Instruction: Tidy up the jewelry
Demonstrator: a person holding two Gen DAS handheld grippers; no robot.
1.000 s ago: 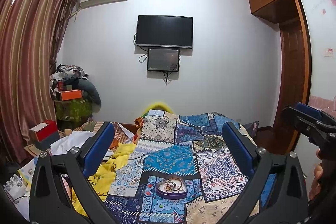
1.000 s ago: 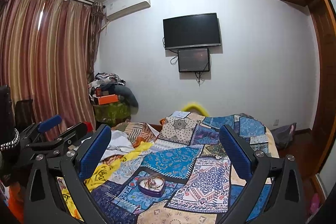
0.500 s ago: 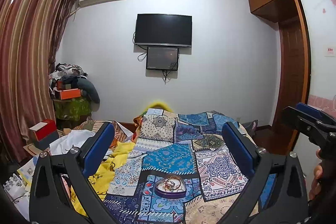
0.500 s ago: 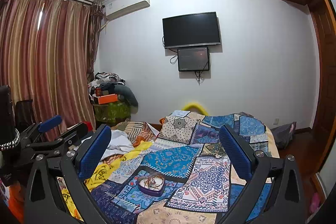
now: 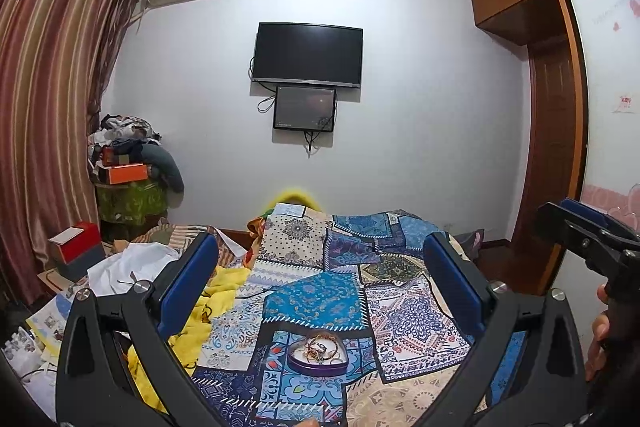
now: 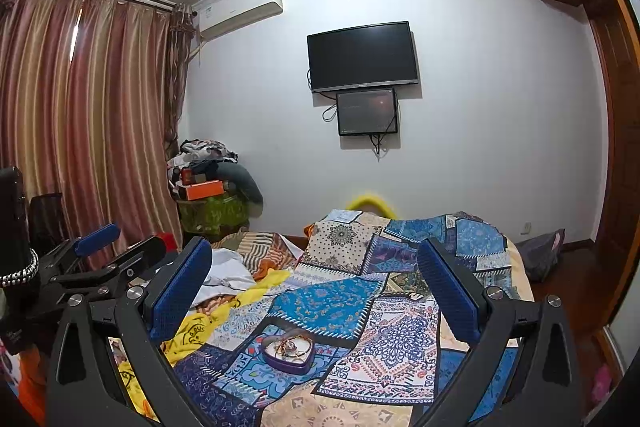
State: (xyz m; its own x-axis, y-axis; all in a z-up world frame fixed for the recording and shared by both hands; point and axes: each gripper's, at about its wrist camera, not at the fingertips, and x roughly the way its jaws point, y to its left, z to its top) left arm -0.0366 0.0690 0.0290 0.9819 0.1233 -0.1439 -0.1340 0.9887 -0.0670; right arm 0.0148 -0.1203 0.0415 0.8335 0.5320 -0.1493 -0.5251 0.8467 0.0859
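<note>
Below and between your left gripper (image 5: 320, 287) fingers: heart-shaped purple box (image 5: 318, 354) of tangled jewelry (image 5: 321, 347) on the patchwork bedspread (image 5: 316, 299), untouched | left jaws spread wide, empty | right gripper (image 6: 316, 291) likewise wide, empty, box (image 6: 287, 350) low between its fingers, nearer the left one

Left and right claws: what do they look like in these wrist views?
Both look alike. The left claw and right claw each have black angular arms with triangular cut-outs and silver screw heads, ending in flat rectangular blue pads with a ribbed face. No cables, markings or sleeves show.
</note>
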